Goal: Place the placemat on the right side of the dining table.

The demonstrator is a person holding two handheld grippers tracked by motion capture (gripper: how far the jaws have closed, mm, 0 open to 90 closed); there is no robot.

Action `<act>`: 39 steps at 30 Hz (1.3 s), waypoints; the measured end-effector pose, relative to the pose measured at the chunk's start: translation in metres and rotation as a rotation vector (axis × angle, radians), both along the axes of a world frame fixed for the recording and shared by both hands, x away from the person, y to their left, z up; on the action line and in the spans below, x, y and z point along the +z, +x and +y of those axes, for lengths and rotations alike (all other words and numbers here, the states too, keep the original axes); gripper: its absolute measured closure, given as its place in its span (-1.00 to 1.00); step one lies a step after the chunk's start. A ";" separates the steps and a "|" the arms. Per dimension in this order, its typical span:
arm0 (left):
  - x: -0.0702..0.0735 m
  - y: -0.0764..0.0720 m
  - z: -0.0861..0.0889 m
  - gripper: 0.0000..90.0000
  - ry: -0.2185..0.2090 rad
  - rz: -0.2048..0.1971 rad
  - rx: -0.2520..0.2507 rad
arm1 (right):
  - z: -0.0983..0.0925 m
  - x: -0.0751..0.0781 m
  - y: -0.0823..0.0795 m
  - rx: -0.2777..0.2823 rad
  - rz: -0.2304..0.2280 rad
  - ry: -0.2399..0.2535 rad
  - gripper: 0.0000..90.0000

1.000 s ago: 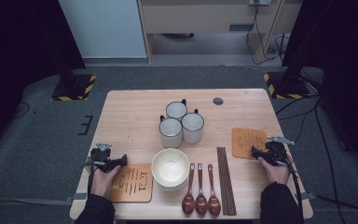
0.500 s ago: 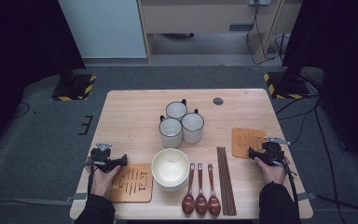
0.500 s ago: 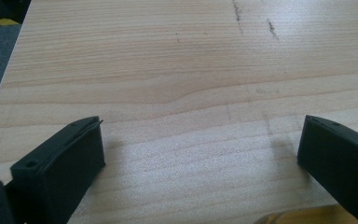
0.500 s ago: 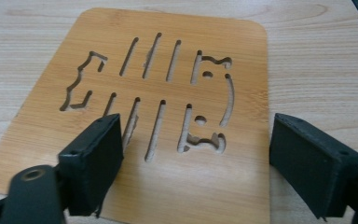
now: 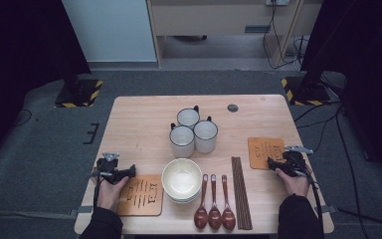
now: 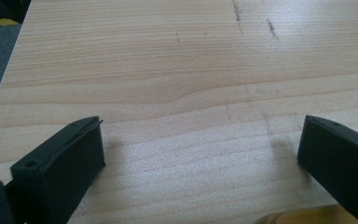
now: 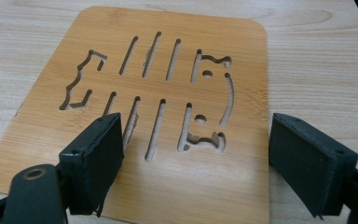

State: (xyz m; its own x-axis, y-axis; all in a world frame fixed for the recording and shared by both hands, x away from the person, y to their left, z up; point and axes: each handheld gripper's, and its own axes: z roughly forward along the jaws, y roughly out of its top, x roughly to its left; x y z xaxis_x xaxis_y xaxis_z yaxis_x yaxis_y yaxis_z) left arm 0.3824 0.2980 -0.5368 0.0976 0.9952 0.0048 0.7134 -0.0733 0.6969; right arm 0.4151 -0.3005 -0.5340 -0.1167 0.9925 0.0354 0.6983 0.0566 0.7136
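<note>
While wide open, R tongs (image 7: pixel 193 154) over coaster (image 7: pixel 168 93)

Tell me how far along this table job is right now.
Nothing looks moved into place yet: the three mugs, the stacked bowls, the spoons and the chopsticks sit grouped mid-table. In hand: the right hand-held gripper hangs open over the right wooden mat, not gripping it. The left hand-held gripper is open over bare table, beside the left mat. Everything else remains.
</note>
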 end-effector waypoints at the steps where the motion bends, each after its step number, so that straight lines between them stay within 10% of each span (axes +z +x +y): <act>1: 0.000 0.000 0.000 -1.00 0.000 0.000 0.000 | -0.002 0.000 0.000 0.010 -0.001 -0.001 -0.58; 39: 0.002 -0.002 0.003 -0.86 -0.003 -0.007 0.005 | -0.006 0.011 -0.008 0.009 -0.073 0.042 -0.63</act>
